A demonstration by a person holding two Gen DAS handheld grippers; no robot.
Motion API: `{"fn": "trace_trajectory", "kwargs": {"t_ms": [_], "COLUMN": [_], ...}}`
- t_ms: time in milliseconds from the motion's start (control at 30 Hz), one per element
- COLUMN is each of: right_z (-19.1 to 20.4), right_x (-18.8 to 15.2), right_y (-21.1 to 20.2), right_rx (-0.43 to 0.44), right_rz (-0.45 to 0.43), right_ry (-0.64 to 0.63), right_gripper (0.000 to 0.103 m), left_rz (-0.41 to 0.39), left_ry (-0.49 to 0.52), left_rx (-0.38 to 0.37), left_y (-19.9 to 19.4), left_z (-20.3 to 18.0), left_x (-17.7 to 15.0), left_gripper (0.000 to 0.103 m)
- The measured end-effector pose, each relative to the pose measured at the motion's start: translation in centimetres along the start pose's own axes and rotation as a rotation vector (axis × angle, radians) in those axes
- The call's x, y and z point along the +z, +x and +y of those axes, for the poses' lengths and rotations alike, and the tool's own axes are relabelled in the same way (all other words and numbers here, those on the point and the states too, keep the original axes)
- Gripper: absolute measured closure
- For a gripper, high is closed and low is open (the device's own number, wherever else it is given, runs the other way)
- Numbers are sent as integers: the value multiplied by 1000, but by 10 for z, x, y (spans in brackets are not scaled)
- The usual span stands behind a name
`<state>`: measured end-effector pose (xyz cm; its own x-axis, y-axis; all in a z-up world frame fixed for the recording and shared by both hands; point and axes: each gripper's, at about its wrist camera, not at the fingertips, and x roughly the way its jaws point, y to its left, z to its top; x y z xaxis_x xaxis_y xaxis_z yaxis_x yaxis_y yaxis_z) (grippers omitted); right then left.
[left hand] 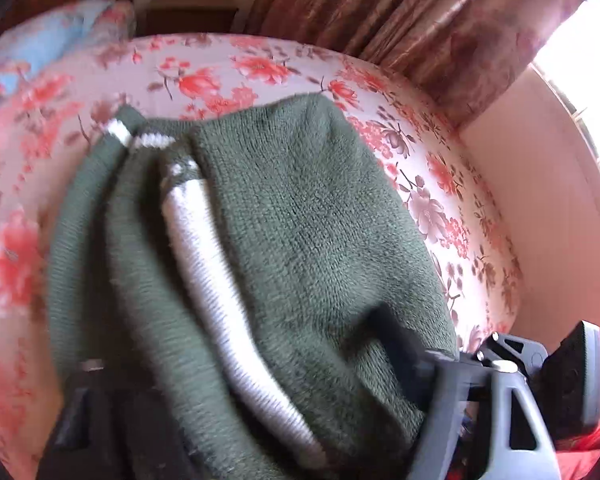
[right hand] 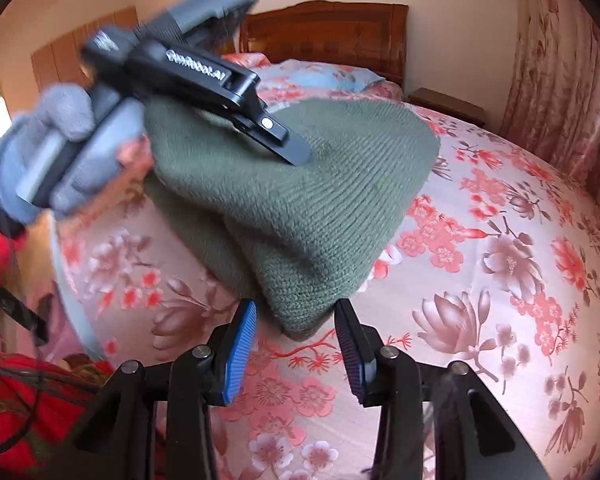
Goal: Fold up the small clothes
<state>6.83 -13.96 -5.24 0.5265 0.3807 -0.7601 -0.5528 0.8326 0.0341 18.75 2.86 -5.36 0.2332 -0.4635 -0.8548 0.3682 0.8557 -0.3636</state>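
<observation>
A small green knit garment (left hand: 284,248) with white ribbed trim (left hand: 220,288) hangs folded over my left gripper and covers its fingers. In the right wrist view the same green garment (right hand: 300,208) is lifted above the bed, gripped at its top by the left gripper (right hand: 288,148), which a grey-gloved hand holds. My right gripper (right hand: 296,340) is open, its blue pads (right hand: 240,352) on either side of the garment's lowest corner, not pinching it.
A floral pink bedsheet (right hand: 480,280) covers the bed. A wooden headboard (right hand: 324,28) and a blue pillow (right hand: 324,74) are at the far end. Brown curtains (left hand: 420,20) hang by the wall. Red cloth (right hand: 4,408) lies at lower left.
</observation>
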Motion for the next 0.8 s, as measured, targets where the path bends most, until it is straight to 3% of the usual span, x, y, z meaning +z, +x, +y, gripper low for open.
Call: {"fn": "trace_trajectory", "kwargs": {"t_ms": [33,67,100,167,333,467,633,667,733,800], "right_z": [0,1,-2,-4,13,11,9,8,8,6], "right_x": [1,1,2,4,14,19,24,23,22,21], "right_y": [3,6,7,7,-1,11,17,18,17,10], "right_rx": [-29,-50,-37,-36,-64,-58,-40,-36,-25,22], "right_rz": [3,3,-3,-20,-73,-43,-33,-30,-18,-16], "right_ry": [2,16,38,70,-2,11,16,20,21,3], "right_gripper": [61,61,61,61,61,61,61,61,61,61], "left_rz": [-11,-23,-45,-87,-185,-185,-213,-232,-277,-347], "left_ry": [5,1,-16,-61,-184,-325,-345,-347,-361,-389], "left_rx": [5,-11,-54,-139,-294,-348,-376,-366,-346,-286], "left_y": [-6,-13,-23,-34,-60,-39,-24,-24,-30,-51], "left_z": [1,3,8,17,58,118,137,138,142,144], "left_x": [-1,0,0,6,1,-23,-45,-45,-44,-48], "left_gripper": [0,101,103,103,103,103,103,61,0,0]}}
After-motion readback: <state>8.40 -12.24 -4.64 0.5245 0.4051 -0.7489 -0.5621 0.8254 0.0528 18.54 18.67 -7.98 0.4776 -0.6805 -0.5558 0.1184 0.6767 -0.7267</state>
